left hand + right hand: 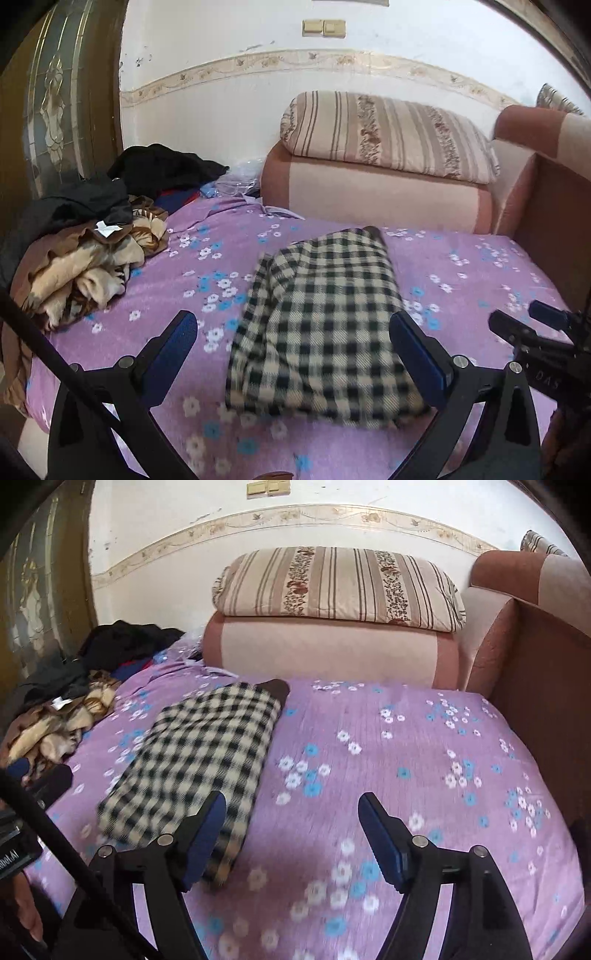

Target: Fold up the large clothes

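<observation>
We see the checked garment (321, 325) lying folded into a long rectangle on the purple flowered bedsheet (461, 280), its far end pointing toward the pink sofa cushion (369, 195) that bears a striped pillow (388, 136). Our left gripper (291, 354) hangs above the garment's near half with its blue pads spread wide, one on each side of the cloth and neither pressing on it. Our right gripper (291, 834) is likewise parted and holds nothing; its left pad shows in front of the garment's near right corner, its right pad over bare sheet. At the far left of the bed sits a heap of unfolded clothes (92, 254), dark pieces over brown and cream ones.
</observation>
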Demonstrator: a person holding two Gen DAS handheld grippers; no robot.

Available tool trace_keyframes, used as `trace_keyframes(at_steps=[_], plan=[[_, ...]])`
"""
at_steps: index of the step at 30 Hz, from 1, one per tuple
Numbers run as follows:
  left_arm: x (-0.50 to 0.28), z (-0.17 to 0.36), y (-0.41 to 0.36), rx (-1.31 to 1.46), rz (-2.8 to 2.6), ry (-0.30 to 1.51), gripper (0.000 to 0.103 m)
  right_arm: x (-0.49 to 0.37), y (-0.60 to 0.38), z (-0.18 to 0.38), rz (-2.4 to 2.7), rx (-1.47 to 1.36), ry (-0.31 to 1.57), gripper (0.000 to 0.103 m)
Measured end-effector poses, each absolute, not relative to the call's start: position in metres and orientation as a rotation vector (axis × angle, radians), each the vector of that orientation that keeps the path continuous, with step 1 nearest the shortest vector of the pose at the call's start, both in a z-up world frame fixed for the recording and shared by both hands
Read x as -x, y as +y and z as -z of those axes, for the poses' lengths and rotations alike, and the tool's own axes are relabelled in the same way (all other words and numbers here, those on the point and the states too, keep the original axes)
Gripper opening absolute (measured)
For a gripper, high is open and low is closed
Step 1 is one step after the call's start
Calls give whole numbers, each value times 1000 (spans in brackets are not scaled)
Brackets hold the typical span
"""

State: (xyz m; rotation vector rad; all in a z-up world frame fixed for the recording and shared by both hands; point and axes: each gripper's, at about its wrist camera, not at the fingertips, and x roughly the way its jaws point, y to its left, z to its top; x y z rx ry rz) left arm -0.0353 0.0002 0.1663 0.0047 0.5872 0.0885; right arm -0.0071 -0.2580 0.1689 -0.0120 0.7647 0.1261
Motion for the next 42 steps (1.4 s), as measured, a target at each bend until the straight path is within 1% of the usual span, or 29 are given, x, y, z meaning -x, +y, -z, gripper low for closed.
trace_keyframes(at_steps=[5,7,10,16,23,42], plan=[[16,-130,9,12,-137,627,103,-5,-270,-130,-56,-42,798,79],[7,-106,12,30,-129,707,103,-10,-277,-113,-36,-53,862,79],[-4,-87,11,25,-102,800,103,-16,-285,-103,-50,-113,903,79],[-10,-75,12,52,-82,854,103,-23,-273,-93,-67,-85,932,79],[-11,-59,4,29,-61,940,103,-19,-248,-84,-93,26,942,80],[0,-61,-2,-16,-58,923,103,-11,-236,-80,-73,110,925,82]])
